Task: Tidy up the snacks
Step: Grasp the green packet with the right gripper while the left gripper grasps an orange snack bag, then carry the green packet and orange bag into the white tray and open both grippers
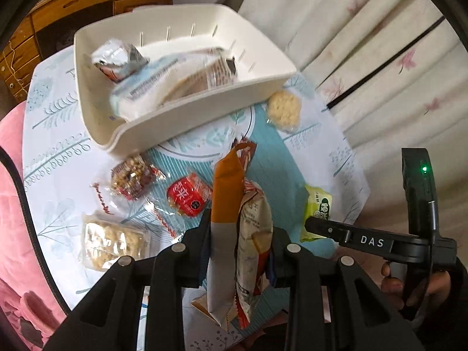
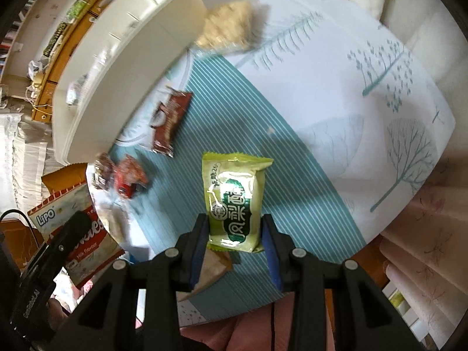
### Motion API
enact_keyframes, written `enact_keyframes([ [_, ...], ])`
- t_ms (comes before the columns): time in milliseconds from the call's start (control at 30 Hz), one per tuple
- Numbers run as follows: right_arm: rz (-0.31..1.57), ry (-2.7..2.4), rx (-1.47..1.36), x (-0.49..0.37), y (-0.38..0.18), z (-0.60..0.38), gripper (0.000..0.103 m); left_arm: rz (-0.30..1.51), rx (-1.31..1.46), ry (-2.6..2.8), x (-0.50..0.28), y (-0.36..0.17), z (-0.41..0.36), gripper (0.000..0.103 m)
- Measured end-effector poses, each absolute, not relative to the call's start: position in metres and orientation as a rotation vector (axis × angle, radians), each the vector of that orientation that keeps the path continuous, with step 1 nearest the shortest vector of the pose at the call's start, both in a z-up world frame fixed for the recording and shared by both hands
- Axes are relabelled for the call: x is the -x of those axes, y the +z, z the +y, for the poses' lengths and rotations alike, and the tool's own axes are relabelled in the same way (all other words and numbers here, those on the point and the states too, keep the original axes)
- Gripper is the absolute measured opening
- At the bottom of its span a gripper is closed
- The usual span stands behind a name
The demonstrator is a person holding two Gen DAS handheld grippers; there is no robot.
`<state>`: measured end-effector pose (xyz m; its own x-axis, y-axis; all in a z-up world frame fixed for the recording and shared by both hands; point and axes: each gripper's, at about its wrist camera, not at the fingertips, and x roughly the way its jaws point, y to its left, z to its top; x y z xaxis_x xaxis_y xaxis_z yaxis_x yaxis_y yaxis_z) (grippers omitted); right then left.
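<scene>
Tablecloth [image 2: 307,93]; Lipo packet's [image 2: 79,234] label right-view only.

A wooden drawer cabinet [image 1: 73,3], pale floral curtains [image 1: 365,44] and a pink cushion [image 1: 11,204] surround the patterned tablecloth [image 2: 336,87].

Patterned tablecloth [image 1: 58,158] bearing white bin [image 1: 204,108] and scattered snack packets [image 1: 188,194].

One bin [image 1: 204,108], eight-odd snack packets [image 1: 187,194]
</scene>
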<state>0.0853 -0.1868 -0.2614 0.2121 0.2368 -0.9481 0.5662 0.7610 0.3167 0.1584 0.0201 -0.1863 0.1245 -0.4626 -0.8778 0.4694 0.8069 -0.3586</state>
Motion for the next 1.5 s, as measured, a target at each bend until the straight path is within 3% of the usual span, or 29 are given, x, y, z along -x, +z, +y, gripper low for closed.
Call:
enact_keyframes([
  [833, 1.124, -0.074, -0.517, -0.168, -0.135, -0.179, 0.037, 1.059, 0.122, -0.585, -0.225, -0.085, 0.043, 0.028],
  [1367, 1.049, -0.009, -0.434, -0.237, -0.130, -0.204, 0.037, 0.994, 0.226, -0.450, -0.301, -0.096, 0.035, 0.028],
  [1500, 1.041, 0.010, -0.426, -0.252, -0.135, -0.210, 0.037, 1.018, 0.249, -0.413, -0.313, -0.107, 0.031, 0.033],
])
